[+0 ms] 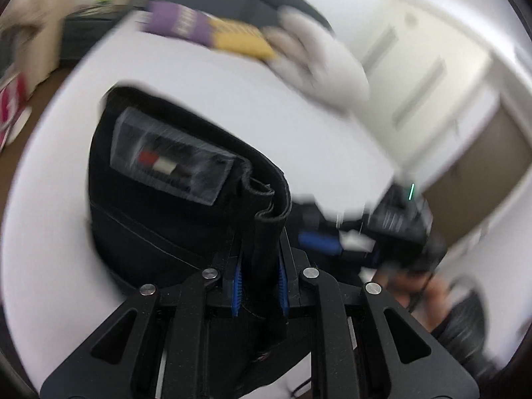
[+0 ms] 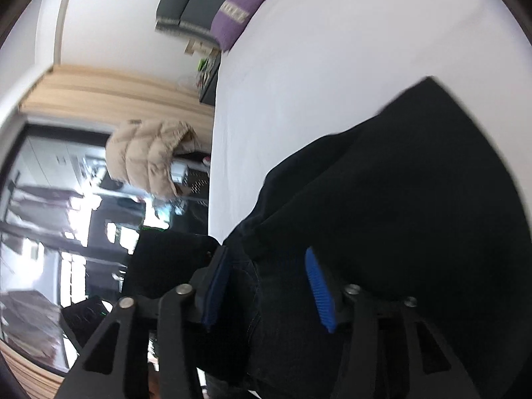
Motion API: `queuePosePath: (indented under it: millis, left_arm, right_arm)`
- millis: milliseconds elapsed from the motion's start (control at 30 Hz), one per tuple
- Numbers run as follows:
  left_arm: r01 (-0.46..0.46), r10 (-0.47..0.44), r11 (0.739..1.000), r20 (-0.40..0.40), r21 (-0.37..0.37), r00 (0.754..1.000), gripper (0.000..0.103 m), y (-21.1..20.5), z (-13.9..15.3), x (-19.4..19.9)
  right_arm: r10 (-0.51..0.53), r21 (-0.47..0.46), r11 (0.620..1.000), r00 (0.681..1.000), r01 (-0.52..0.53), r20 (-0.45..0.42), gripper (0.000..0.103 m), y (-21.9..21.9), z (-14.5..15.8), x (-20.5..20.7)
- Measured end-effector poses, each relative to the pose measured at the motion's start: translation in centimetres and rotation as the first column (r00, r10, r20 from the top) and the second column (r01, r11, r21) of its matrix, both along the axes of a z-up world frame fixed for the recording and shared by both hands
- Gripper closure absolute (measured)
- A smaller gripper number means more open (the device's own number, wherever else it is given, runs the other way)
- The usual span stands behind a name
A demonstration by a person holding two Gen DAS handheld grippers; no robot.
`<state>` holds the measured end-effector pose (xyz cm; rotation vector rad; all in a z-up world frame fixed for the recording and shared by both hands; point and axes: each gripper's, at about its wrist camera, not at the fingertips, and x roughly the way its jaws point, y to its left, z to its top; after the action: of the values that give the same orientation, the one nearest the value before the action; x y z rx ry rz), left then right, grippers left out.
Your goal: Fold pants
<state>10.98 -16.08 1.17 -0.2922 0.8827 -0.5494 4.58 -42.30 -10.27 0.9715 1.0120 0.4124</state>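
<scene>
Black pants (image 1: 166,199) with a grey label patch (image 1: 173,159) hang over the white bed (image 1: 232,106). My left gripper (image 1: 259,286) is shut on a bunched edge of the pants, with fabric between its blue pads (image 1: 236,286). In the right wrist view the pants (image 2: 399,199) fill the lower right over the white bed (image 2: 332,50). My right gripper (image 2: 266,289) has black fabric between its blue pads (image 2: 319,292), with the jaws set wider. The right gripper and the hand holding it show blurred in the left wrist view (image 1: 392,229).
A purple and yellow cushion (image 1: 206,30) and a white pillow (image 1: 326,66) lie at the head of the bed. The cushion (image 2: 239,13) also shows in the right wrist view. A beige puffer jacket (image 2: 149,156) hangs beside the bed near a window. Wardrobe doors (image 1: 425,76) stand to the right.
</scene>
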Motion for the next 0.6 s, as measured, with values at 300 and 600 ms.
queuePosePath:
  millis: [300, 600]
  left_arm:
    - [0.183, -0.181, 0.961, -0.027, 0.205, 0.983, 0.088, -8.5, -5.2, -2.6]
    - [0.209, -0.234, 0.924, 0.041, 0.32, 0.971, 0.089, -11.9, -4.1, -3.7]
  right_arm:
    - [0.068, 0.016, 0.998, 0.997, -0.067, -0.032, 0.028, -0.8, -2.0, -1.0]
    - [0.182, -0.031, 0.983, 0.983, -0.183, -0.022, 0.03, 3.1, -0.7, 1.1]
